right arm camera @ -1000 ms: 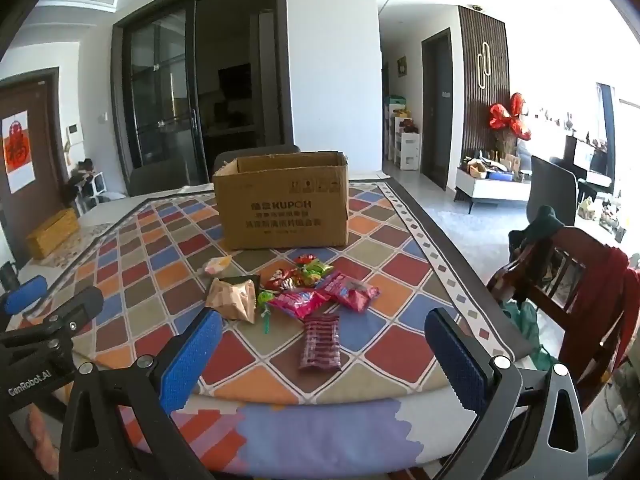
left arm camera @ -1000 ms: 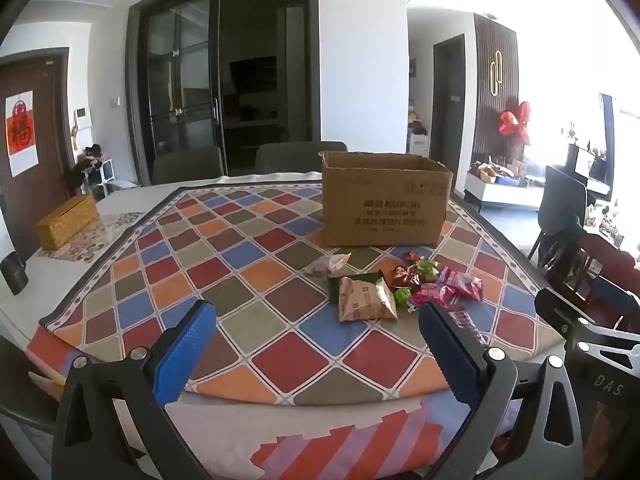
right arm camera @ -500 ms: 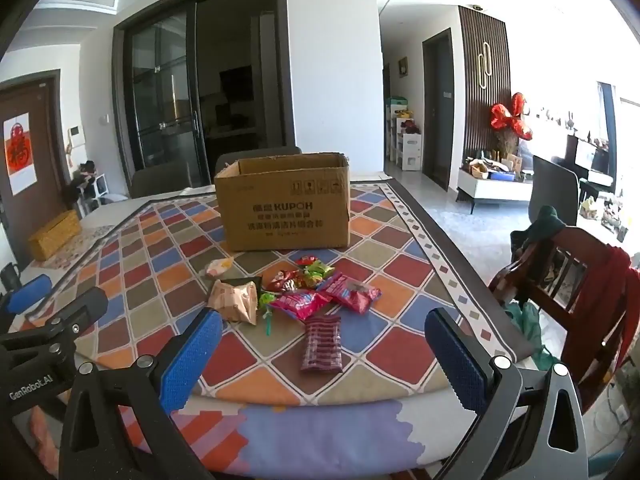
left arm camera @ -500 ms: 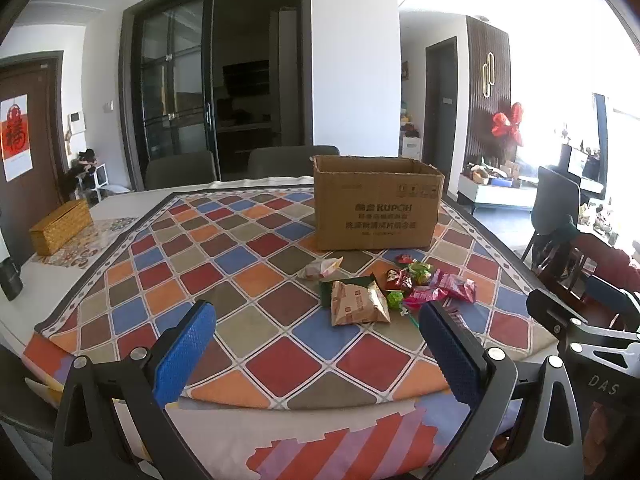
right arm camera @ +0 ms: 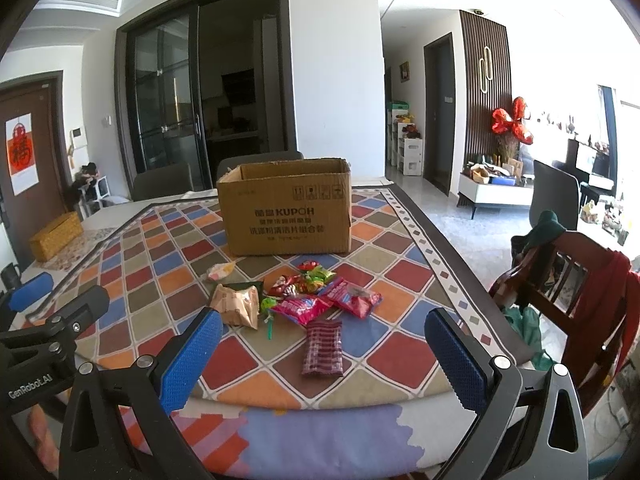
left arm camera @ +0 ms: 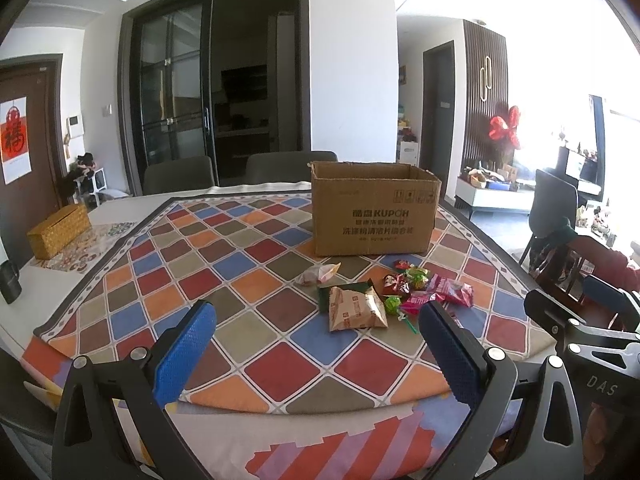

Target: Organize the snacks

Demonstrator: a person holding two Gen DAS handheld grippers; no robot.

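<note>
Both cameras have eased slightly; snacks untouched. Left wrist view: left gripper (left arm camera: 316, 340) jaws spread, empty, above the desk (left arm camera: 168, 272) edge; tan packet (left arm camera: 354, 313) lies nearest, cardboard box (left arm camera: 374, 216) behind the pile. Right wrist view: right gripper (right arm camera: 322, 350) jaws spread, empty; striped packet (right arm camera: 323, 346) lies closest, apart from the pink packets (right arm camera: 320, 304). Risk: overlapping wrappers, so one pinch could drag neighbours or slip off.

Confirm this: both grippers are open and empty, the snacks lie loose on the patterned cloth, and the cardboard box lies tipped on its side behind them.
Wrong on the box. The cardboard box stands upright, open top up, as the right wrist view shows. Otherwise correct: left gripper and right gripper open and empty, snacks loose on the cloth.
</note>
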